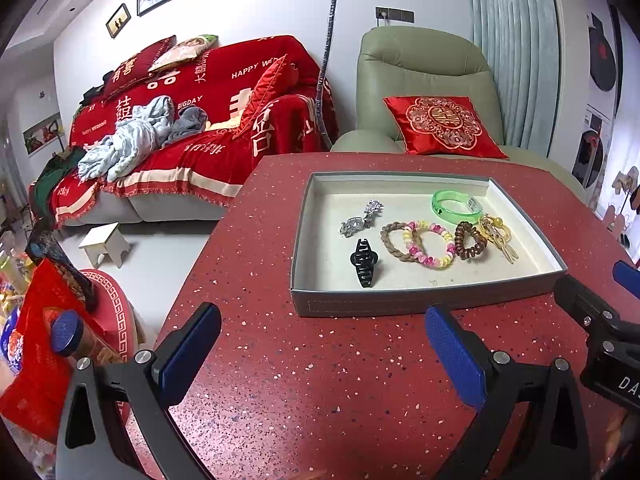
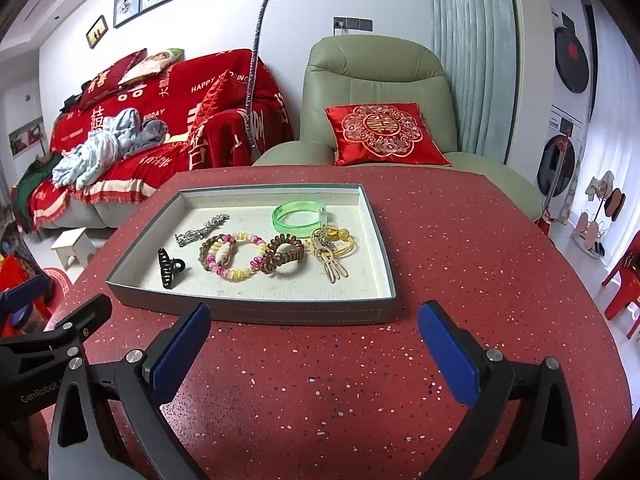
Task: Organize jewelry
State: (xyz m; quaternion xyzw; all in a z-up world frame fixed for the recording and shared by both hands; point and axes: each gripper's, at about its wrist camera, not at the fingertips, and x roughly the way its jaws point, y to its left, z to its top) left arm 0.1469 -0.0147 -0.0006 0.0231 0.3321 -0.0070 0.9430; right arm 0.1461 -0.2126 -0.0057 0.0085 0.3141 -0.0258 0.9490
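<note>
Near the tabletop's (image 2: 360, 400) front edge, my left gripper (image 1: 320, 356) and right gripper (image 2: 314, 350) hover spread wide, empty. Inside the grey tray (image 2: 280, 314), left to right: black claw clip (image 2: 170, 268), beaded bracelet (image 2: 240, 258), green bangle (image 2: 298, 216). I'd approach low over the rim, pinching singly.

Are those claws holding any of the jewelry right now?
No. The left claw and right claw are both open and empty; everything lies in the tray.
</note>
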